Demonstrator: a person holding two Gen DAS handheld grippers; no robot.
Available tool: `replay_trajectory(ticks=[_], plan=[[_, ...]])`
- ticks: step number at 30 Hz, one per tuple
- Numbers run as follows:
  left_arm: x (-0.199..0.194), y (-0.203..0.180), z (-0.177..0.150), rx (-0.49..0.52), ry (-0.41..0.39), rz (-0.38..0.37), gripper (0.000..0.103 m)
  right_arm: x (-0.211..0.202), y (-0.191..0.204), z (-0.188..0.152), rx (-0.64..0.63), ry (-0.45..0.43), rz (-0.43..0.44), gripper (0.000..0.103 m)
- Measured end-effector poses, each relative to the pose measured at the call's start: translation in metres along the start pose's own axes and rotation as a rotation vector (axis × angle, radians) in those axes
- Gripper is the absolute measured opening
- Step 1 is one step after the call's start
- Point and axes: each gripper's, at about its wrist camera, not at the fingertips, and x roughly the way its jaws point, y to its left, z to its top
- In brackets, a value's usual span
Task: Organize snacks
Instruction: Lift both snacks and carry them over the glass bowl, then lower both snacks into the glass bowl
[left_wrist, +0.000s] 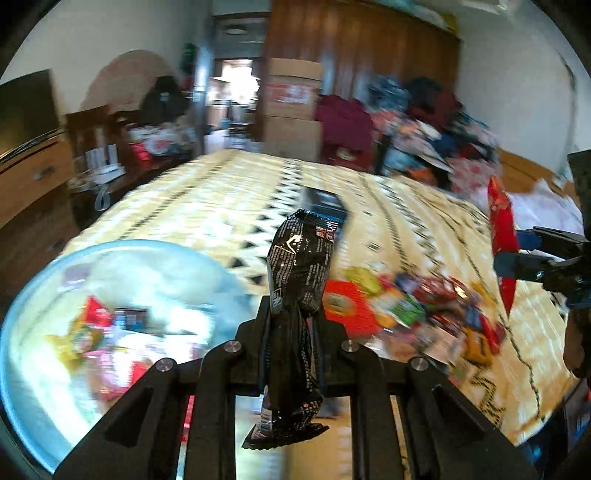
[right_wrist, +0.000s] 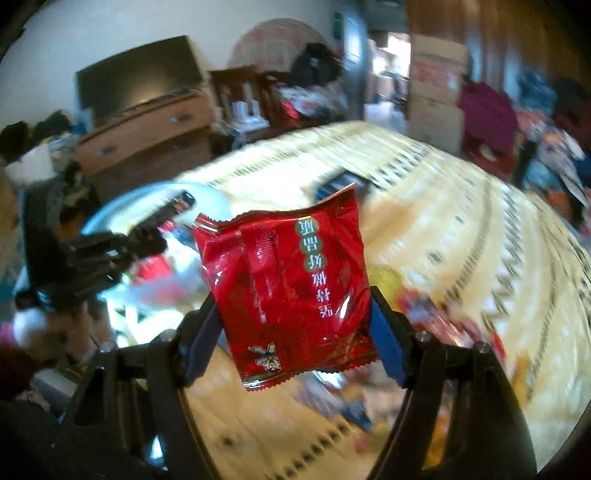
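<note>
Gripping a black snack packet (left_wrist: 295, 266) in my left gripper (left_wrist: 293, 314) and a red packet (right_wrist: 291, 291) in my right gripper (right_wrist: 295, 325), I hold both above the patterned bedspread (left_wrist: 207, 199). Beside me, the blue-rimmed bowl (left_wrist: 22, 332) holds several blurred wrapped snacks; a loose pile (left_wrist: 413, 314) lies outside it.

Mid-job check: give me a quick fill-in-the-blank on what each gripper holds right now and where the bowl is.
1. The left gripper is shut on a ____ snack packet.
2. The right gripper holds a ____ packet with green-backed characters.
3. In the left wrist view, the clear bowl with the blue rim sits to the ____ of the loose snack pile.
4. Bowl and pile rest on a patterned ____.

Missing words: black; red; left; cloth
</note>
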Motion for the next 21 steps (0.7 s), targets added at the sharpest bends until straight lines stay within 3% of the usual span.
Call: replay_trajectory(ticks=[10,16,21], plan=[[-0.035,0.142,0.003,-0.232,-0.023,0.213,0.018,0.072,0.101,0.092,-0.028,-0.020,0.249,0.075],[-0.039,0.195,-0.019,-0.330,0.004,0.303,0.018,0.115,0.153,0.103,-0.051,0.052,0.342,0.075],[-0.031,0.207,-0.037,-0.347,0.042,0.325,0.018,0.143,0.186,0.100,-0.085,0.125,0.372,0.075]])
